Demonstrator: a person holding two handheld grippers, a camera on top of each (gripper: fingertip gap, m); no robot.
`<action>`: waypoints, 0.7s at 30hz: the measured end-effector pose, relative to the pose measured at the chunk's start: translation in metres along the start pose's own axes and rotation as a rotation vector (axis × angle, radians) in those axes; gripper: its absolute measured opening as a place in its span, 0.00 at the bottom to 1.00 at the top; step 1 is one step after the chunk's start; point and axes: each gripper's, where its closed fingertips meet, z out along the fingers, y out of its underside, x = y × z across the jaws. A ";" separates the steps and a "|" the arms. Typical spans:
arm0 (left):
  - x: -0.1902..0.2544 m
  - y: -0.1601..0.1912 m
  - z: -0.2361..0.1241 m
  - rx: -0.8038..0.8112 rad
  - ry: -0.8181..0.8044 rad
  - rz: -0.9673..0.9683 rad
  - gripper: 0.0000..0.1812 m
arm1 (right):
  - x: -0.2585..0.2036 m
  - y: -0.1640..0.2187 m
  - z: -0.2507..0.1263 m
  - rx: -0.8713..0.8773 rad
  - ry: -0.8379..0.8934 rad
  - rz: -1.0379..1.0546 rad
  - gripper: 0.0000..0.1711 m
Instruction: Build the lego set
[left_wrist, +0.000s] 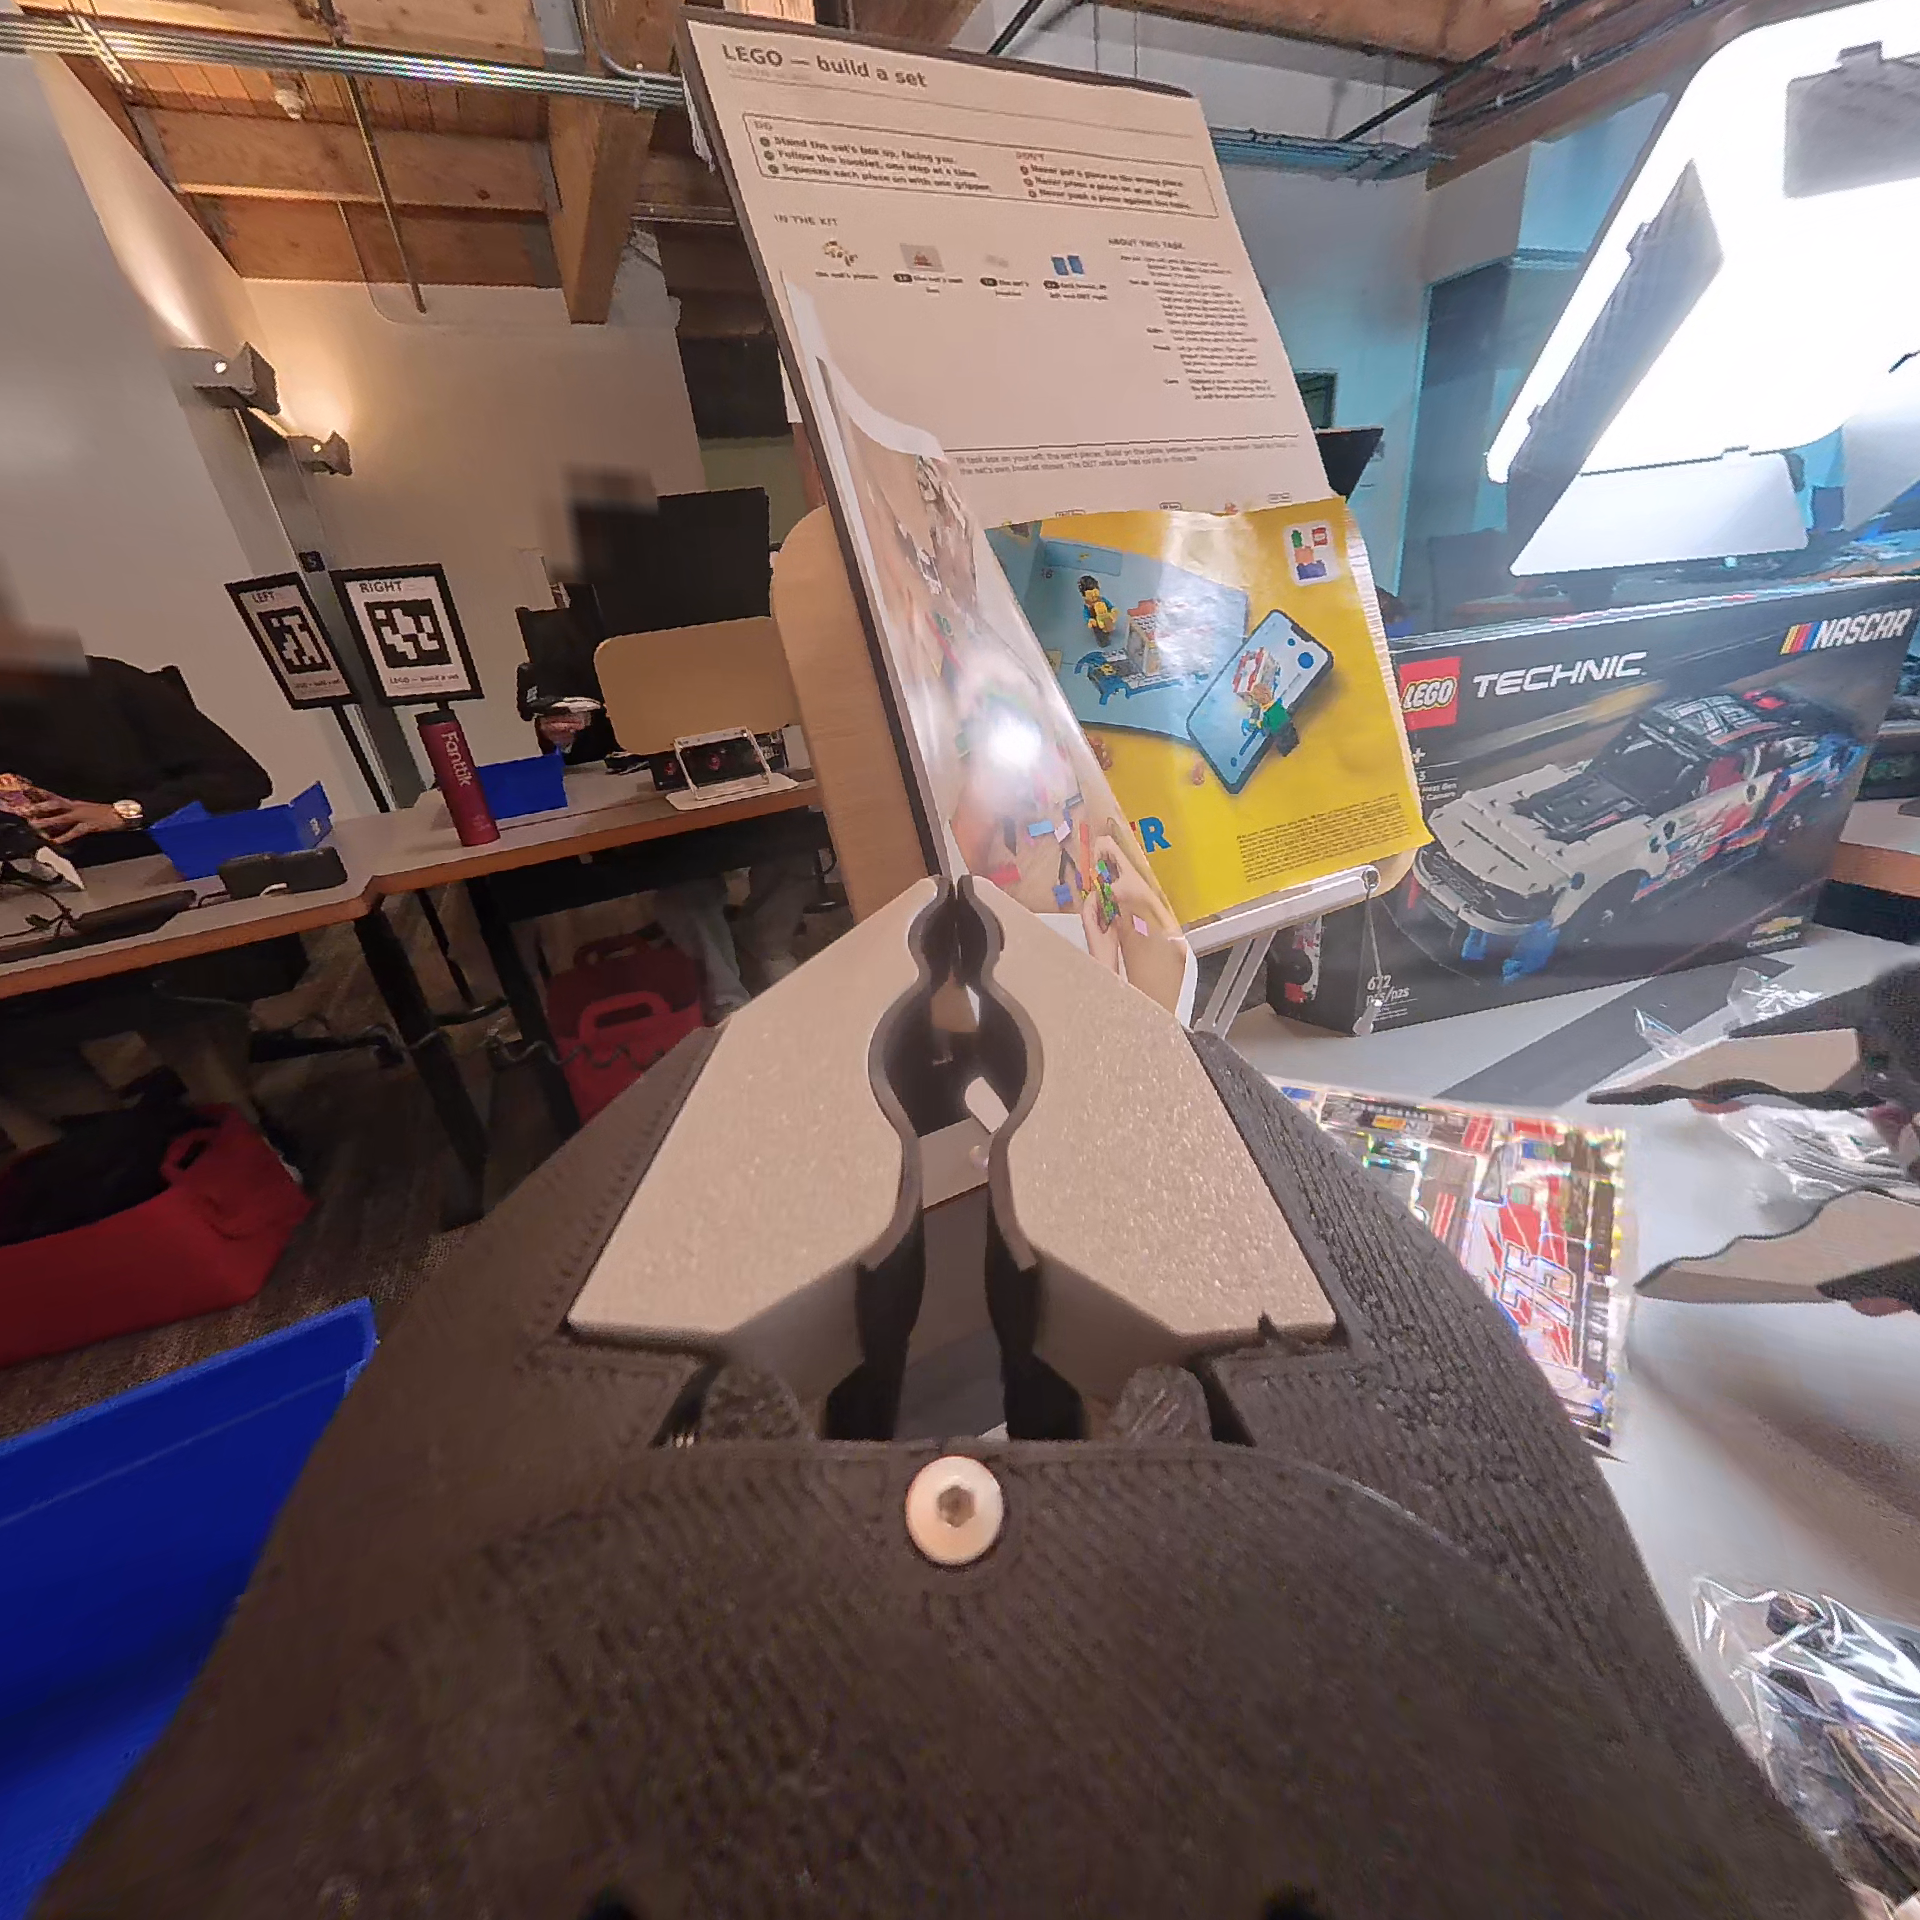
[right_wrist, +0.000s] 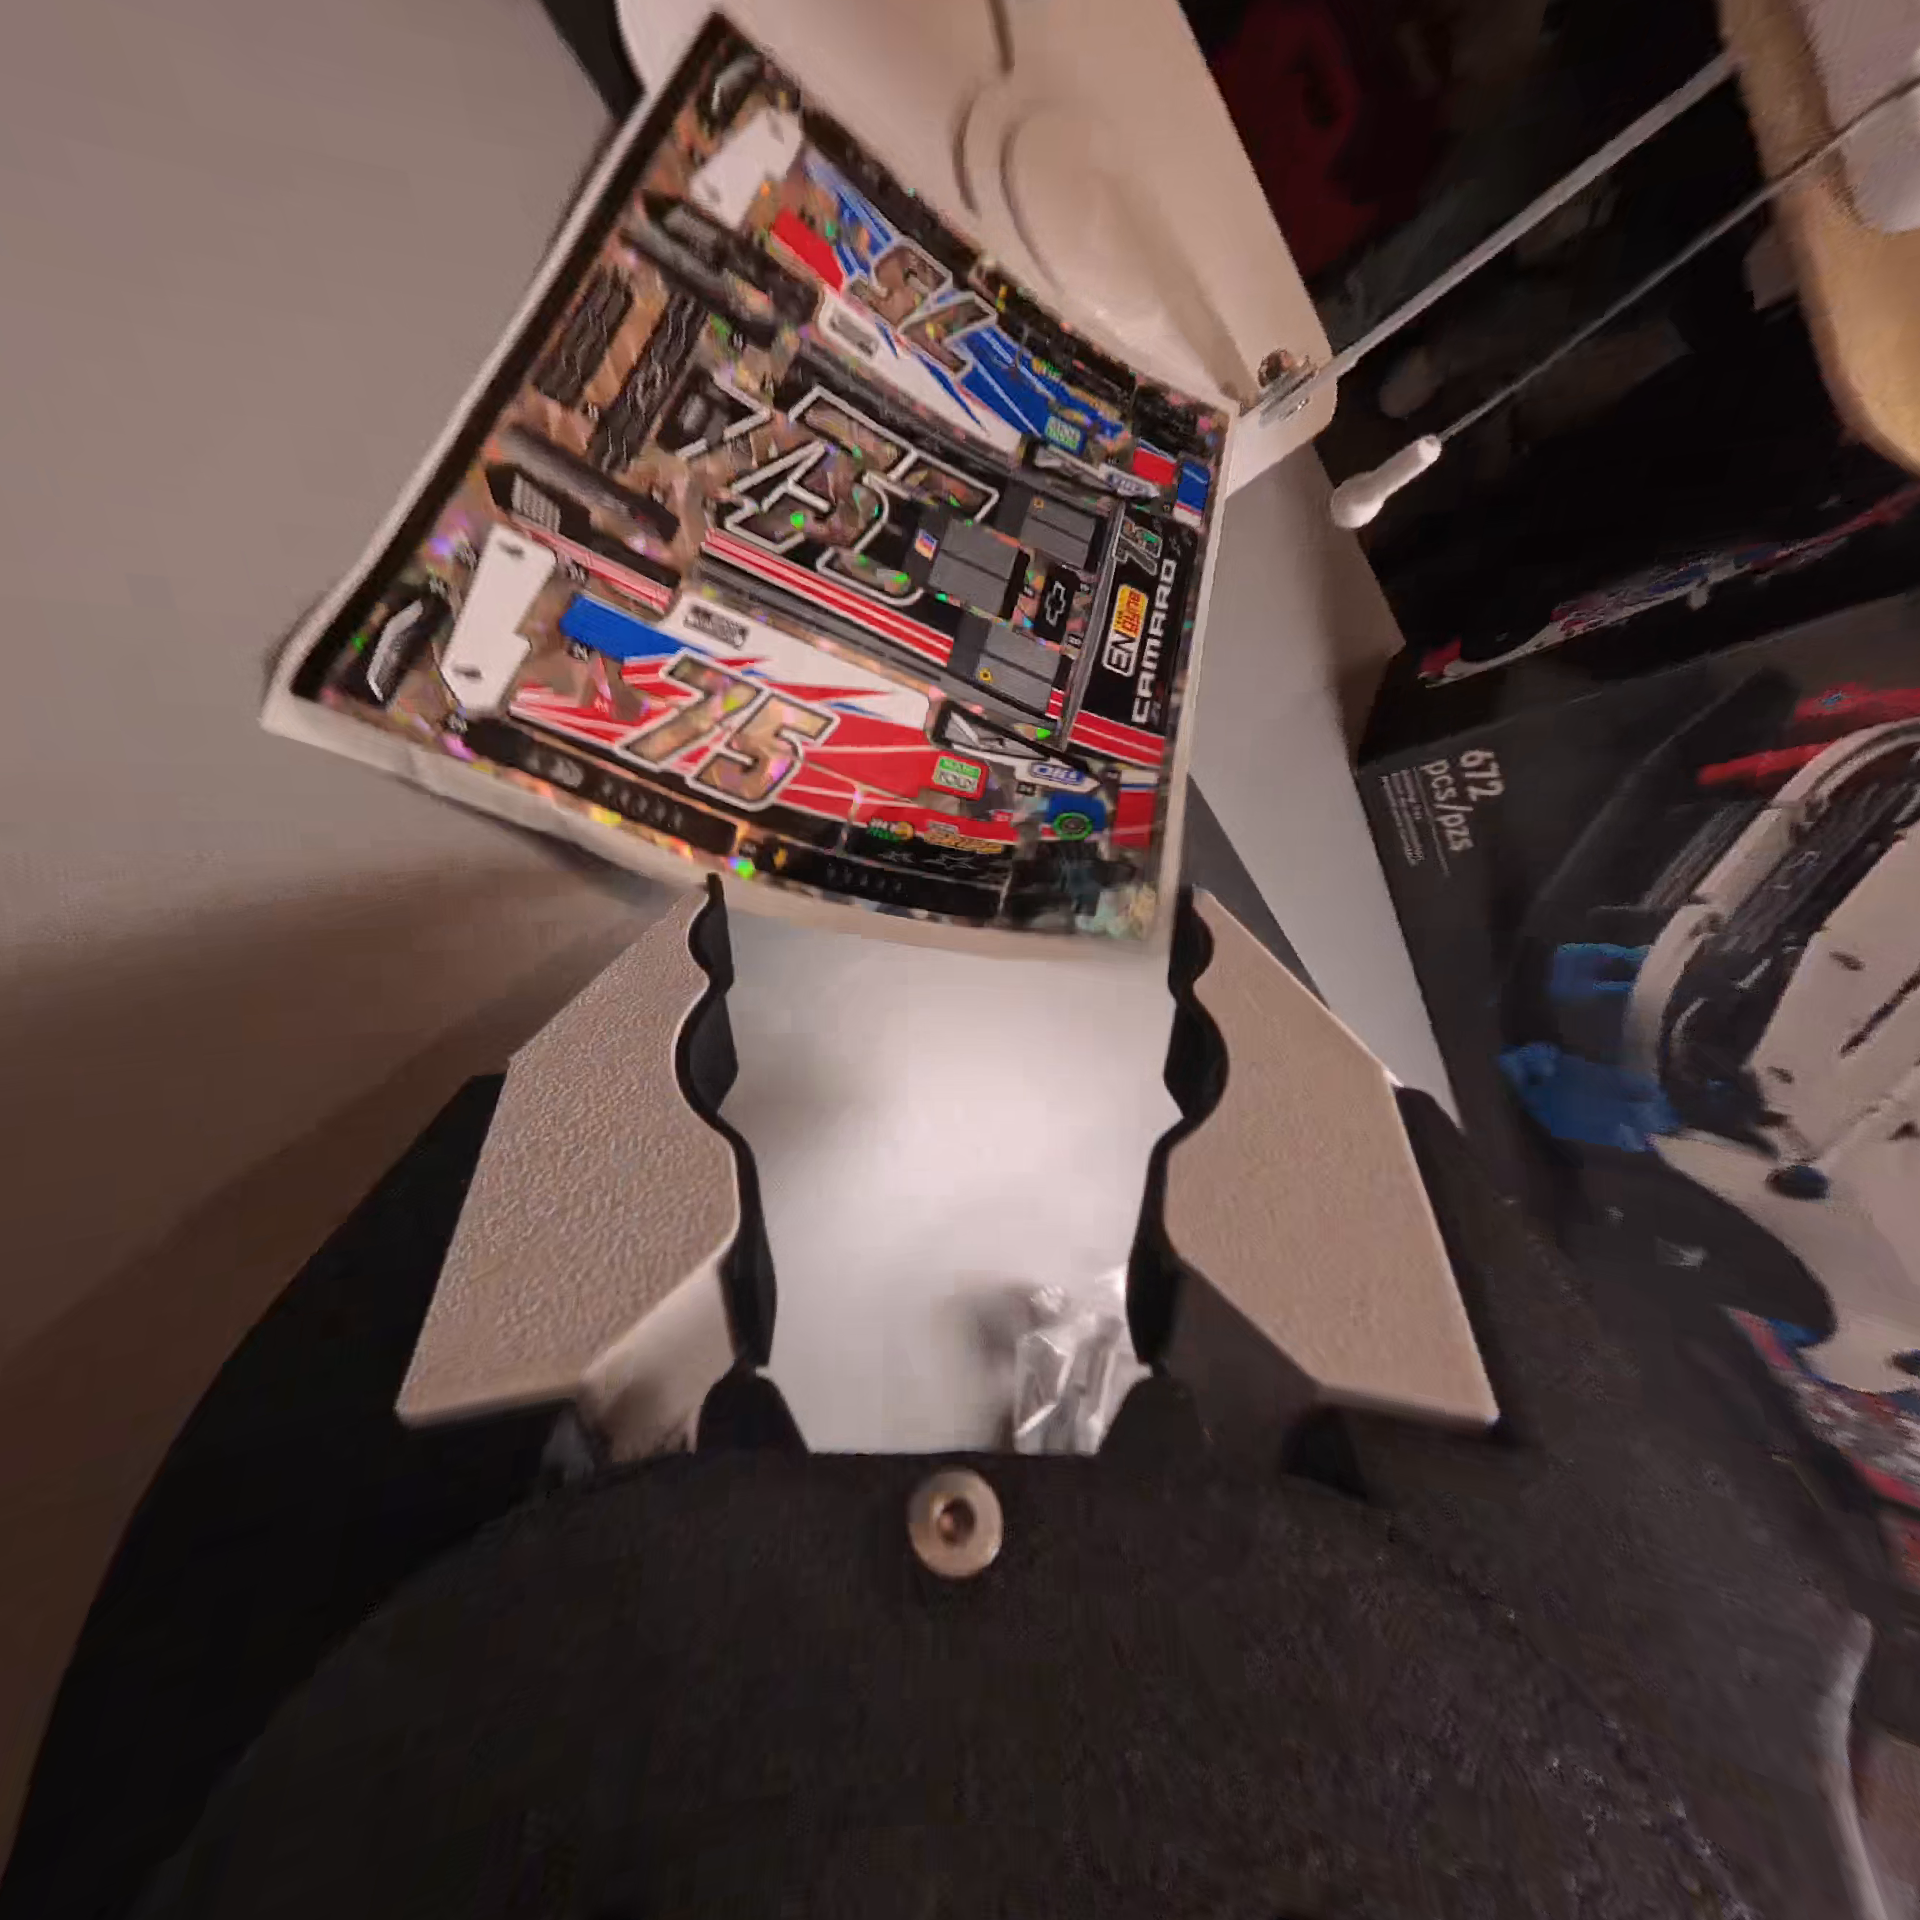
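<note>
My left gripper (left_wrist: 956, 891) is shut, its tips pinching the lower edge of a curled, lifted page (left_wrist: 997, 748) of the yellow instruction booklet (left_wrist: 1226, 686), which leans on a stand. My right gripper (right_wrist: 945, 920) is open and empty, its tips just short of the near edge of a shiny sticker sheet (right_wrist: 831, 582) lying on the white table (right_wrist: 156, 416). It also shows at the right edge of the left wrist view (left_wrist: 1766, 1174), next to the sticker sheet (left_wrist: 1496, 1236). The black set box (left_wrist: 1642, 790) with a race car picture stands behind.
A white task board (left_wrist: 987, 260) stands behind the booklet. Clear bags of parts (left_wrist: 1808, 1714) lie on the table at the right; a bit of bag (right_wrist: 1060, 1361) shows between my right fingers. A blue bin (left_wrist: 135, 1558) is at the left. The box (right_wrist: 1662, 935) stands right of the sticker sheet. The tips of one gripper are about 40 cm away from the tips of the other.
</note>
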 end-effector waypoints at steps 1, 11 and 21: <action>0.000 0.000 0.000 0.000 -0.001 0.001 0.00 | 0.000 0.004 -0.001 -0.010 0.000 -0.069 0.48; 0.006 0.012 0.007 -0.031 0.012 0.007 0.00 | -0.005 0.016 0.006 -0.007 -0.106 -0.654 0.38; 0.004 0.016 0.007 -0.039 0.012 0.023 0.00 | -0.060 -0.024 0.024 0.048 -0.569 -0.429 0.27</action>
